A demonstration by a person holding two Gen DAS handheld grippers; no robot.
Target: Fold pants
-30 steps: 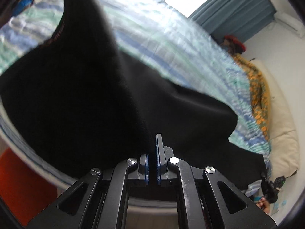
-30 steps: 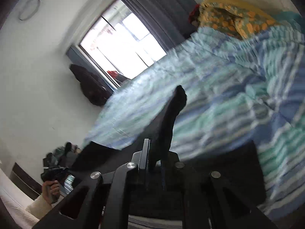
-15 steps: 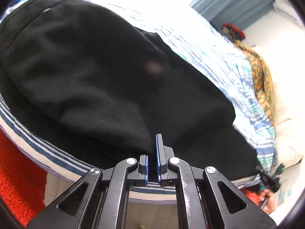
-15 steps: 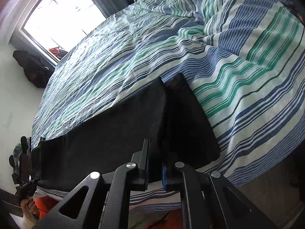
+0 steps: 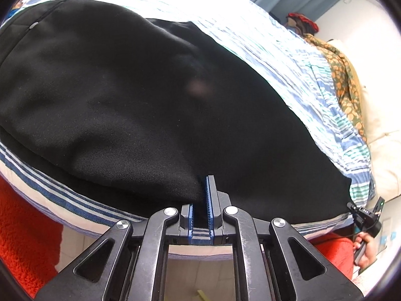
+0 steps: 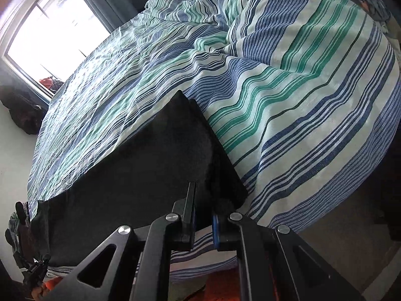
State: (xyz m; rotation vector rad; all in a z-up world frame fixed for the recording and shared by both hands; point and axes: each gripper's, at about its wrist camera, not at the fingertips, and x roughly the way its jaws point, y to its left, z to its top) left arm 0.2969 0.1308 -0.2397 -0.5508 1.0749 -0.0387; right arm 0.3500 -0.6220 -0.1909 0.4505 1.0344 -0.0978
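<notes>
Black pants (image 5: pixel 140 95) lie flat on a striped bed, folded lengthwise along the near edge. In the left wrist view my left gripper (image 5: pixel 201 200) is slightly parted, with the waist-end fabric edge between its blue pads. In the right wrist view the pants (image 6: pixel 130 175) stretch left, and my right gripper (image 6: pixel 203 208) has opened a little at the leg-end corner; black fabric still lies between its fingers.
The striped blue, green and white bedspread (image 6: pixel 288 80) covers the bed. An orange-patterned cloth (image 5: pixel 345 75) lies at the far end, beside a cream cushion (image 5: pixel 381 135). A red rug (image 5: pixel 22 230) lies on the floor below the bed edge. A window (image 6: pixel 50 30) is at the far left.
Both grippers lowered the lifted pants onto the bed, laying one half over the other. Both jaws have since parted slightly from fully shut.
</notes>
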